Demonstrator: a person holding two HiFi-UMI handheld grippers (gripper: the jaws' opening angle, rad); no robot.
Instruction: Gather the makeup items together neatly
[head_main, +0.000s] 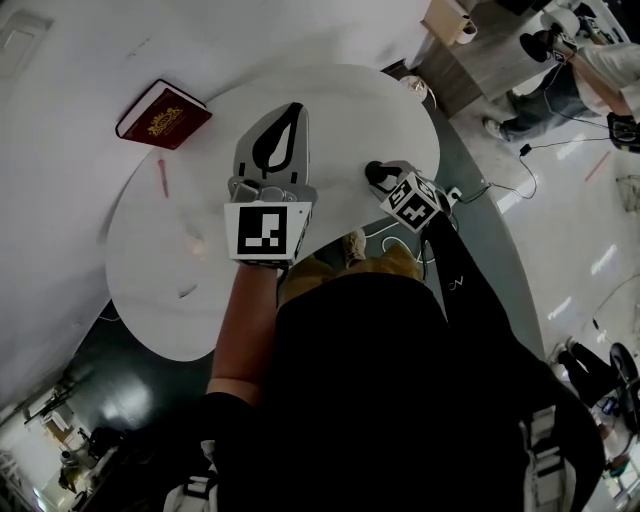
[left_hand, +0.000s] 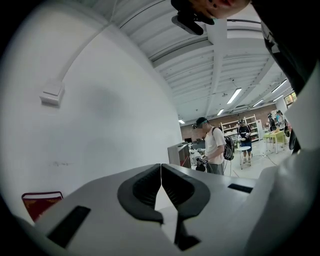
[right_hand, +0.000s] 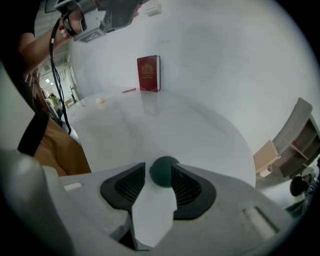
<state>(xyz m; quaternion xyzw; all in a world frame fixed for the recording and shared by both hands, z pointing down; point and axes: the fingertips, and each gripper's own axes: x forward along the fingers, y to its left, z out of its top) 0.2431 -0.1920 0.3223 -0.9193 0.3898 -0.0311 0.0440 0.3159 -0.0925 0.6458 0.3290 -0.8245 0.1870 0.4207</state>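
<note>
My right gripper (head_main: 376, 173) is shut on a dark green round makeup sponge (right_hand: 164, 171), held over the near right part of the white round table (head_main: 330, 100). My left gripper (head_main: 291, 110) hangs above the table's middle with its jaws shut and nothing between them; in the left gripper view (left_hand: 160, 168) it points up towards the wall. A thin pink stick (head_main: 162, 177) lies at the table's far left, also showing in the right gripper view (right_hand: 128, 90). A small pale item (right_hand: 100, 100) lies on the table nearer the person.
A dark red book (head_main: 163, 114) lies at the table's far left edge by the white wall; the right gripper view has this book (right_hand: 149, 73) too. Cables (head_main: 470, 195) trail on the floor at right. Another person (left_hand: 215, 145) stands in the room beyond.
</note>
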